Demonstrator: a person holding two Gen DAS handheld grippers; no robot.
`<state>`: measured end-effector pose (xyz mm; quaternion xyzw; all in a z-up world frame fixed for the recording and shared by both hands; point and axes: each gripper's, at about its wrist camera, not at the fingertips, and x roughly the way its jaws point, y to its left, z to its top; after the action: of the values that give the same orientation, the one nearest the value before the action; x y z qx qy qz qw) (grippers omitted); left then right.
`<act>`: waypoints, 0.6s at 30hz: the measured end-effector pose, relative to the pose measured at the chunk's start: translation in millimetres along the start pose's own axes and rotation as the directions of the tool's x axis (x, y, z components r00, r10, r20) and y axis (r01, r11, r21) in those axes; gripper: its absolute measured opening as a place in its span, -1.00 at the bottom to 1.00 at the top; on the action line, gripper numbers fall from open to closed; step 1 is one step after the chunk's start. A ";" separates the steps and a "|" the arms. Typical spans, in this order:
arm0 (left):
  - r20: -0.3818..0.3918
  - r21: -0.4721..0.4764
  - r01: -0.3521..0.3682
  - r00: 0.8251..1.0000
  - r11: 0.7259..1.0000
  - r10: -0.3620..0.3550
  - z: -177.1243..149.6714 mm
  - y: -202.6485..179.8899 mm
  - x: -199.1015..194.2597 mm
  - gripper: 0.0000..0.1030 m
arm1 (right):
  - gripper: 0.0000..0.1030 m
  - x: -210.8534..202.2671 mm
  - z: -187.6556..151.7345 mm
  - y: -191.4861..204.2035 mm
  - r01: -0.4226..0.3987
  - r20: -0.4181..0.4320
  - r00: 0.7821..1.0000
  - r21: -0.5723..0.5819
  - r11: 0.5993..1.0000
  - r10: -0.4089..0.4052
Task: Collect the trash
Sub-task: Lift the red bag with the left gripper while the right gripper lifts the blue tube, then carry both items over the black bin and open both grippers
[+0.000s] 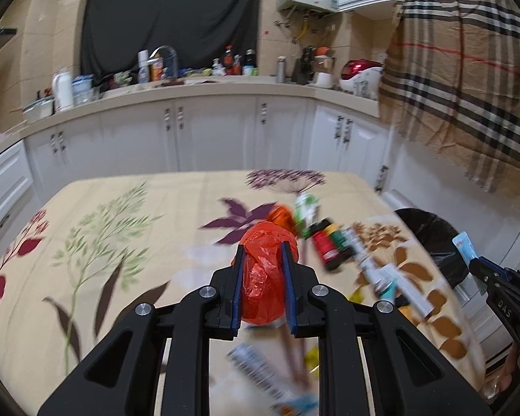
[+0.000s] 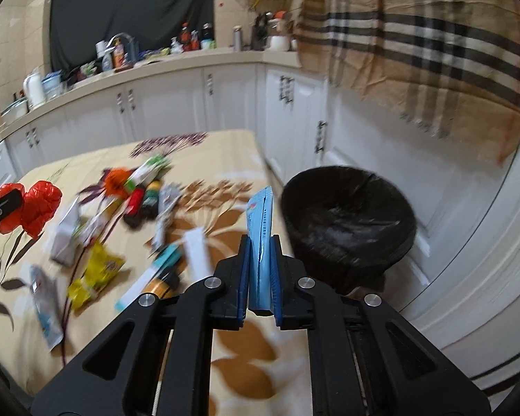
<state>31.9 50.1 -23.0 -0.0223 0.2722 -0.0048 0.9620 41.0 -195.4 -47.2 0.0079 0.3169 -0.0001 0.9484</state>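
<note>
Your left gripper: clamped on crumpled red plastic bag, held above table. Your right gripper: clamped on blue sachet, near table's right edge. Black-lined bin: beside that edge, contents indiscernible. Remaining wrappers, bottles: scattered toward table's right edge.

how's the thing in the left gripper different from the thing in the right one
The red plastic bag is crumpled and bulky; the light blue packet is flat and slim. The bag bulges out around the left gripper; the packet stands upright, pressed thin in the right gripper. Both are clamped and held above the table.
</note>
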 end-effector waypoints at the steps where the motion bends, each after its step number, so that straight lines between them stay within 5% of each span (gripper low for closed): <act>1: 0.005 0.007 0.012 1.000 1.000 -0.012 4.3 -6.4 3.3 -0.61 | -0.79 1.8 4.3 -6.8 0.010 0.009 1.000 0.010 1.000 -0.010; 18: -0.011 0.156 0.185 0.983 0.970 -0.185 60.5 -153.8 86.6 -0.61 | -0.79 65.5 49.4 -97.6 0.144 0.045 0.988 0.110 0.983 -0.150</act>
<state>137.8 -102.9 -9.8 0.0278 0.2661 -0.1156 0.9566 122.5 -293.3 -48.6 0.0349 0.2908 -0.0872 0.9522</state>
